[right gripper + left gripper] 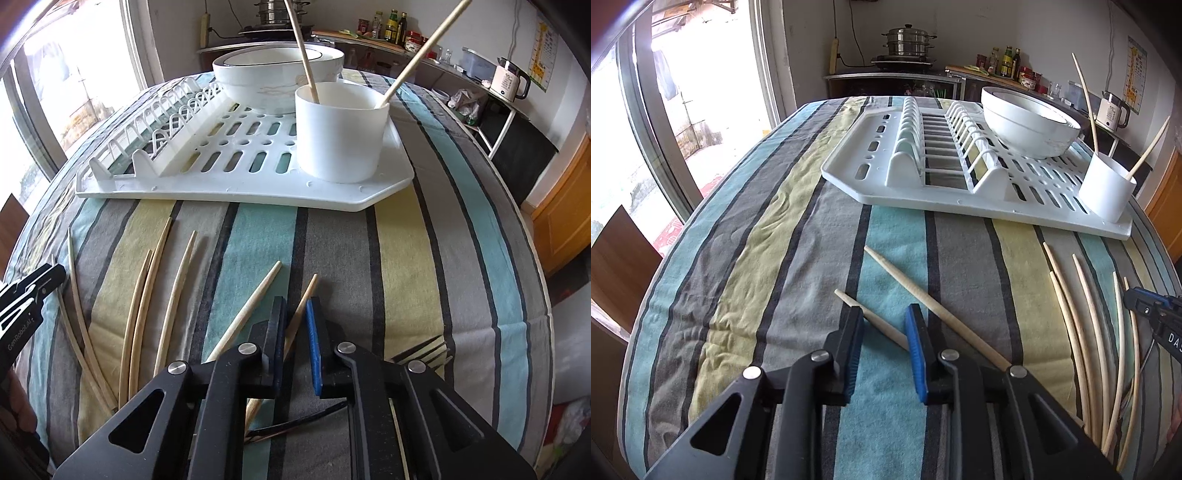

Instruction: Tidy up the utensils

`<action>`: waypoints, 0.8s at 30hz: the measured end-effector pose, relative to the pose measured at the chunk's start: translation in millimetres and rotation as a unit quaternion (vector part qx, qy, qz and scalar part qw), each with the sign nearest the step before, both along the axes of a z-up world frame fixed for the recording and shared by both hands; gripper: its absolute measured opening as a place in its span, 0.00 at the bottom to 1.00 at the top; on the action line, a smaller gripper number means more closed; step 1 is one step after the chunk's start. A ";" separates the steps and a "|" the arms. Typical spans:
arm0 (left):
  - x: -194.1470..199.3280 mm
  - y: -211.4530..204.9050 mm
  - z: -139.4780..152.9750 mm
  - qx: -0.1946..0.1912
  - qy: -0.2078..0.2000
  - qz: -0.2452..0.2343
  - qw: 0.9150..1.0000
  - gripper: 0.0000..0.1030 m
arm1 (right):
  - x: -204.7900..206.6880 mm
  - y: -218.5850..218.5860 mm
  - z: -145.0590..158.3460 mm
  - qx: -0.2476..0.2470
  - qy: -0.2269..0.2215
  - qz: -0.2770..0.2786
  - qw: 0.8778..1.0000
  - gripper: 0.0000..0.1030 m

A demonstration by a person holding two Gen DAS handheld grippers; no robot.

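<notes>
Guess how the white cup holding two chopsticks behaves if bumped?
The white cup looks wide and straight-walled, so it probably slides on the drying rack rather than tips. The two chopsticks lean loosely on its rim, so they would likely rattle or shift.

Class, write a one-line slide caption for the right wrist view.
Right hand-held gripper straddles a chopstick on the striped cloth, facing a white cup holding two chopsticks.
</notes>
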State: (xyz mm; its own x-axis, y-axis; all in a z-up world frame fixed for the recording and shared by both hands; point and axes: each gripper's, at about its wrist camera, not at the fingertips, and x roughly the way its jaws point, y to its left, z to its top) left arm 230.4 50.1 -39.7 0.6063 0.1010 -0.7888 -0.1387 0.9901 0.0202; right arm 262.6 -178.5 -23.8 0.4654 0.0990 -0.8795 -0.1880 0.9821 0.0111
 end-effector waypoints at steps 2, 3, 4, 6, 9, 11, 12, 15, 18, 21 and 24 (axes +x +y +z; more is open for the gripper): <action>2.8 -5.3 0.0 0.015 0.003 -0.009 1.000 0.16 | -0.6 4.4 0.1 -0.006 -0.003 0.008 1.000 0.05; 3.8 -6.5 0.4 0.016 0.005 -0.012 1.000 0.12 | -1.3 4.4 0.2 -0.007 -0.005 0.009 1.000 0.05; 4.1 -6.8 0.6 0.015 0.005 -0.014 1.000 0.10 | -1.6 2.9 0.0 -0.004 -0.006 0.010 1.000 0.05; 3.7 -6.1 1.1 0.012 0.005 -0.018 1.000 0.10 | -0.4 -3.2 0.1 0.015 -0.002 0.008 1.000 0.04; 1.0 1.4 2.4 -0.013 0.003 -0.023 1.000 0.06 | -1.1 -7.7 3.6 0.036 -0.009 0.009 0.999 0.04; -2.8 4.8 5.4 -0.025 -0.002 -0.027 0.999 0.04 | -3.1 -11.4 10.4 0.052 -0.019 0.010 0.998 0.04; -5.3 5.2 8.1 -0.027 -0.007 -0.029 0.999 0.04 | -4.2 -13.7 14.3 0.060 -0.024 0.012 0.998 0.05; -13.7 5.3 20.4 -0.033 -0.027 -0.040 0.998 0.04 | -7.1 -20.6 26.0 0.082 -0.038 0.014 0.996 0.05; -21.1 5.1 34.3 -0.042 -0.047 -0.052 0.997 0.04 | -10.4 -26.6 37.5 0.101 -0.051 0.014 0.993 0.05; -27.1 4.6 48.5 -0.056 -0.065 -0.066 0.994 0.04 | -14.8 -31.7 50.2 0.123 -0.067 0.015 0.990 0.05; -31.2 3.2 63.5 -0.073 -0.082 -0.080 0.991 0.04 | -19.1 -36.1 64.8 0.144 -0.087 0.019 0.985 0.05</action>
